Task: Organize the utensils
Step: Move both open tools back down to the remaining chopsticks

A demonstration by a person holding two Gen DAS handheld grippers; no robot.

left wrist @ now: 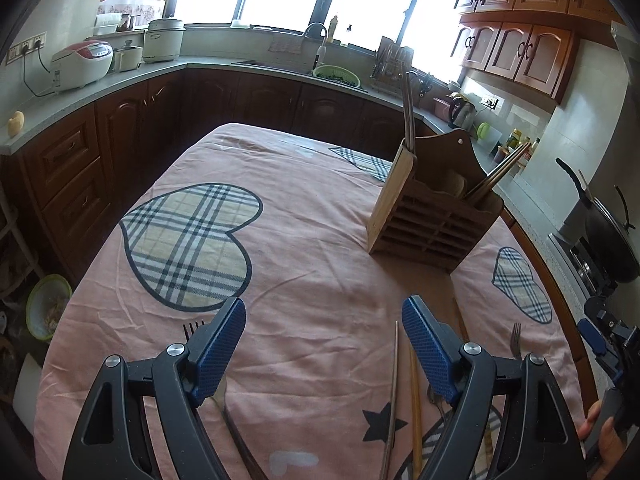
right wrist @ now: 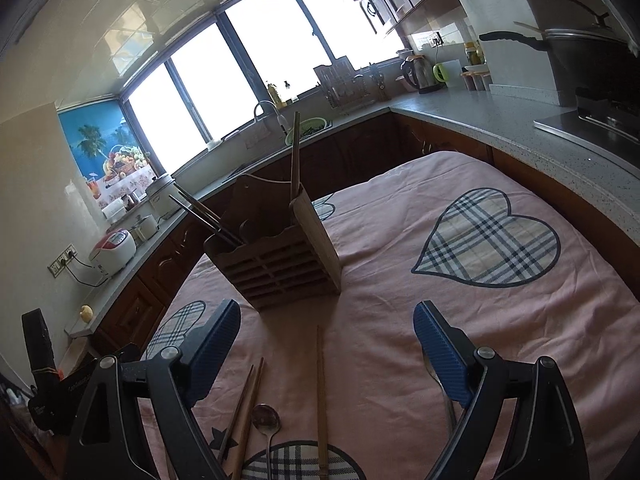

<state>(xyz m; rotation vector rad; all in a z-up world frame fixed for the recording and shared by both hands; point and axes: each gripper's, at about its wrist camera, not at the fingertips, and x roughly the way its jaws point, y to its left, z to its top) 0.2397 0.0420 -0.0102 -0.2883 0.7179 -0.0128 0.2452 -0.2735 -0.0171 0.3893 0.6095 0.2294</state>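
Utensils lie scattered along the near edge of the table [left wrist: 320, 240], on its pink cloth with plaid hearts, while the wooden holder [right wrist: 280, 248] stands further back with a few chopsticks already leaning out of its compartments. In the right wrist view a single wooden chopstick [right wrist: 321, 392] lies almost straight ahead between the right tongs [right wrist: 327, 354], a pair of chopsticks [right wrist: 244, 408] and a metal spoon [right wrist: 266, 420] rest just to its left, and another spoon [right wrist: 438, 384] is half hidden under the right-hand finger. From the left wrist view I see a fork [left wrist: 516, 340] near the table's right side, a thin metal stick [left wrist: 392, 400] and a dark fork [left wrist: 192, 326] peeking beside the left finger. Both the left tongs [left wrist: 324, 344] and the right ones are spread wide and hold nothing. These pieces look light and stiff; the metal ones are probably slippery, and everything lies flat on soft cloth, so fingertips may snag fabric. I would take the chopstick around its middle, across the shaft, so it stays balanced, and the spoon by the handle, not the bowl.
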